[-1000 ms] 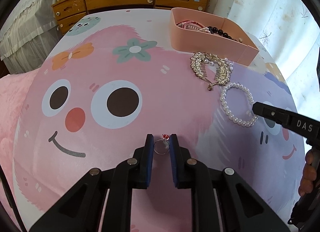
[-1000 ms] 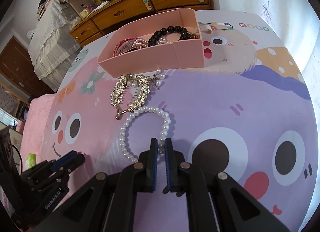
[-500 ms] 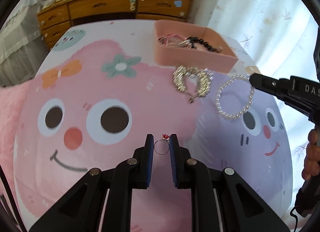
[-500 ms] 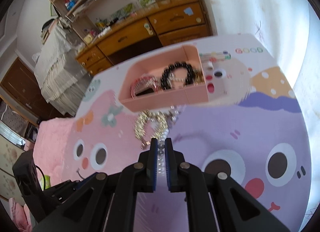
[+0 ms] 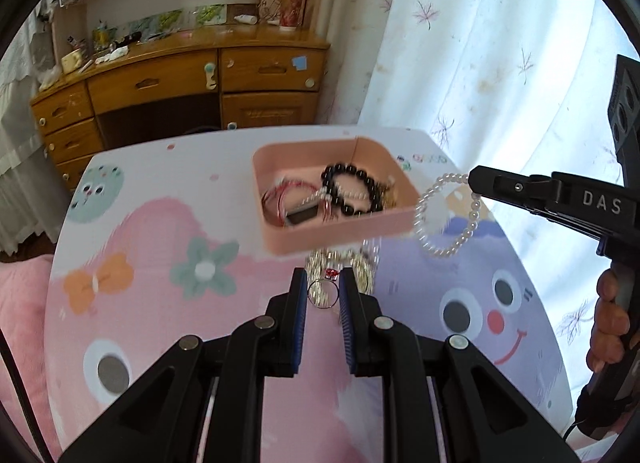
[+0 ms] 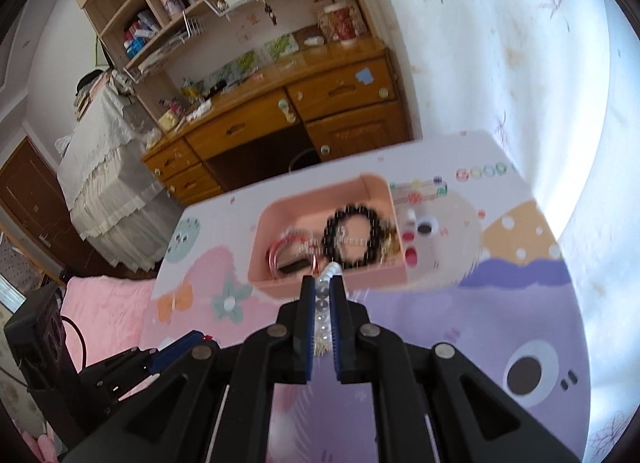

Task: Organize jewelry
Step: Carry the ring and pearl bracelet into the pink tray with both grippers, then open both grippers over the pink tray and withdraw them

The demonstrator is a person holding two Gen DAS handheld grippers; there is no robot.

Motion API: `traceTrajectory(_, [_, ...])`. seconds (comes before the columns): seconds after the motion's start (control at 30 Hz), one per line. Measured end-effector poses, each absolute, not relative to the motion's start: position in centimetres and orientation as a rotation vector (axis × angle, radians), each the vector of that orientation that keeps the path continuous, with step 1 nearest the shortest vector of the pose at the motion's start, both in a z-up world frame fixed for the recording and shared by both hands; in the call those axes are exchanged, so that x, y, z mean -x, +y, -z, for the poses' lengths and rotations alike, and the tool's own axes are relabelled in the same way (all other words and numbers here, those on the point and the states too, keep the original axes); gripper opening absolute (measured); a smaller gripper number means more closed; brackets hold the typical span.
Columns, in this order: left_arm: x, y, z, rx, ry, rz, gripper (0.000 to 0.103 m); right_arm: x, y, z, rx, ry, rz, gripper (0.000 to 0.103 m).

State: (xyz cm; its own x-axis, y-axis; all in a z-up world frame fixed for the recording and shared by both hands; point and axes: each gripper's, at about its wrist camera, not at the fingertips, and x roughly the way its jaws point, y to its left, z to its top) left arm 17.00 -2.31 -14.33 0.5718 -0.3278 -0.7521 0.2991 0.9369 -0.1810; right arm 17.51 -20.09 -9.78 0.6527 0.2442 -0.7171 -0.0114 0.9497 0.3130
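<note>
So the left gripper (image 5: 323,295) has its blue ribbed pads closed on a thin silver ring (image 5: 322,293) with a tiny red stone on top, and the ring sits clear above the table. The right gripper (image 6: 325,305) is clamped on a white pearl bracelet (image 5: 446,215); from the left view the round glossy beads hang in a loop off its black tip, just beside the right wall of the pink tray (image 5: 280,237).

That tray is a smooth plastic rectangle with rounded corners and low walls. Inside are a chunky black bead bracelet (image 5: 352,193), some thin red bangles (image 5: 280,199) and a small dark flat thing I can't make out.

A gold leaf-shaped clip (image 5: 352,263) lies right against the tray's near wall. The cartoon mat (image 5: 160,303) is flat and mostly bare on the left and near sides.
</note>
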Motion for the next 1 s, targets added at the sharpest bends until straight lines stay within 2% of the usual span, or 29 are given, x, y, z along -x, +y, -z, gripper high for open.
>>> traceTrajectory(0.57, [-23.8, -4.7, 12.6, 0.039, 0.75, 0.386, 0.014, -21.0, -20.2, 8.8, -0.232, 0.733, -0.14, 0.007])
traceTrajectory(0.87, [-26.5, -4.8, 12.9, 0.081, 0.752, 0.383, 0.014, -23.2, -20.0, 9.2, -0.245, 0.718, -0.159, 0.007])
traceTrajectory(0.9, [-26.6, -4.8, 13.1, 0.082, 0.763, 0.38, 0.021, -23.4, -19.9, 9.5, -0.241, 0.734, -0.173, 0.008])
traceTrajectory(0.93, [-26.8, -4.9, 13.4, 0.078, 0.782, 0.374, 0.043, -23.6, -19.7, 9.8, -0.228, 0.747, -0.181, 0.008])
traceTrajectory(1.0, [-27.0, -4.9, 13.7, 0.057, 0.797, 0.336, 0.075, -23.9, -19.5, 10.3, -0.195, 0.77, -0.169, 0.008])
